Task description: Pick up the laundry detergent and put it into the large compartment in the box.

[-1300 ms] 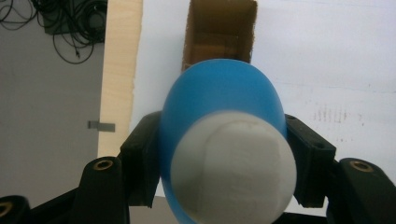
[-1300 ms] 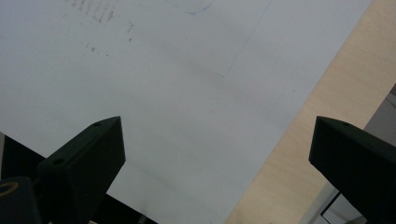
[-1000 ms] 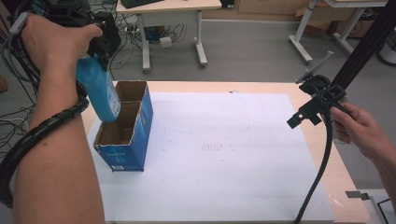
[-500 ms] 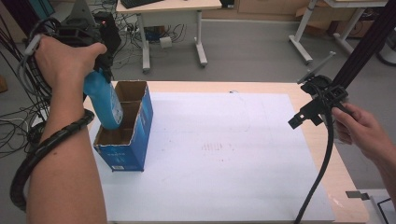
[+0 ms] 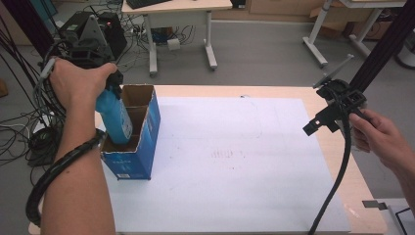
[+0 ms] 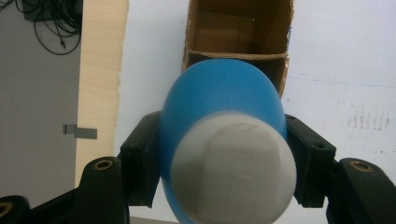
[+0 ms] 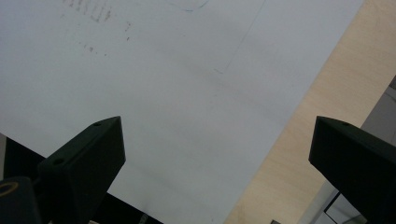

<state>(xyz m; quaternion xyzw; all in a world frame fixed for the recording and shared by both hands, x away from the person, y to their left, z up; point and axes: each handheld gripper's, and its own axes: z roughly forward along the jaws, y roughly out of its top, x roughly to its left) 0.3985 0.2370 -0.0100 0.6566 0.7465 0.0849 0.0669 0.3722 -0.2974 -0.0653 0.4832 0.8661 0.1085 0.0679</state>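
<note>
Bottle [image 5: 116,117], blue with a white cap [image 6: 233,170], is clamped between the jaws of the left tool [image 5: 93,68] and hangs tilted over the open blue box [image 5: 134,147], its lower end inside the box's near compartment. In the left gripper view the cap faces the camera, both black jaws press the bottle's sides, and a cardboard divider [image 6: 236,56] splits the box beyond. The box stands at the left part of a white sheet [image 5: 235,161] covering most of the wooden tabletop [image 5: 337,156]. The left hand [image 5: 78,81] grips its tool from above, a corrugated cable [image 5: 58,166] winding along the forearm. The right tool [image 5: 328,117] is held by the right hand [image 5: 379,137] above the tabletop's right edge; its jaws stand wide apart and empty over the sheet's edge in the right gripper view.
</note>
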